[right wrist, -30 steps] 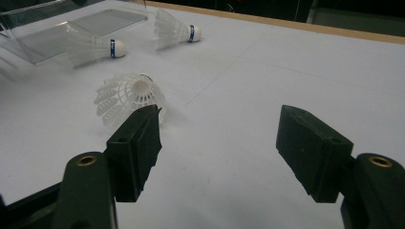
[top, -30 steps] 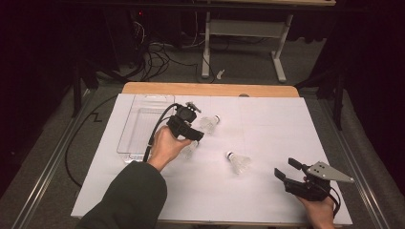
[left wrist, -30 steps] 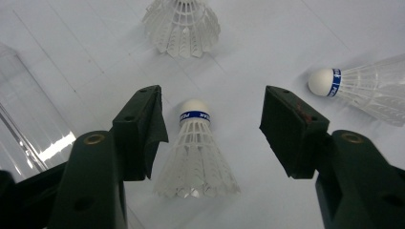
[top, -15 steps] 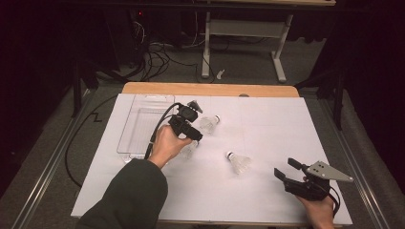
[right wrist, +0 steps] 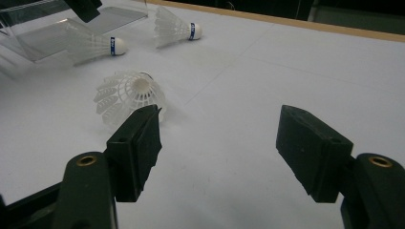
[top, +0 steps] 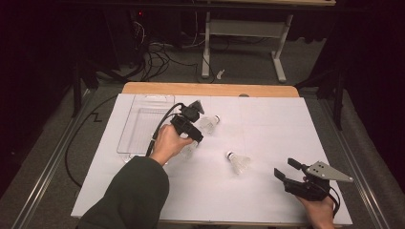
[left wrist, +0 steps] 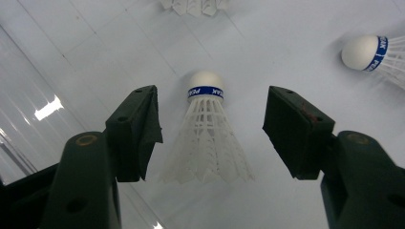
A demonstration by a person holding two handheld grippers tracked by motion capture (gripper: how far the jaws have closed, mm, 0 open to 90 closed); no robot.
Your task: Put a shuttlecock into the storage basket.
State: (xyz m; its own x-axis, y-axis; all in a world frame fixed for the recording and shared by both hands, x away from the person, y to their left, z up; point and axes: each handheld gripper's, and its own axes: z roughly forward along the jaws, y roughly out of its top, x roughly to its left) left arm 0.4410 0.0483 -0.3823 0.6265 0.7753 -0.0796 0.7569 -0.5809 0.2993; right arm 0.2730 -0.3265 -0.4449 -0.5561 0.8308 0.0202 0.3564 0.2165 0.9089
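The left gripper (left wrist: 210, 138), jaws just opened wide and gripping nothing, straddles the white feathered shuttlecock with the blue band (left wrist: 206, 138) lying on the white table sheet (left wrist: 286, 57), its long axis running lengthwise between the pads, cork tip away.

The shuttlecock (left wrist: 206, 138) lying between the left gripper's jaws has a blue band under its cork with white lettering that looks like "PEAK". A second shuttlecock (left wrist: 377, 55) nearby carries the same band, its letters too small to read.
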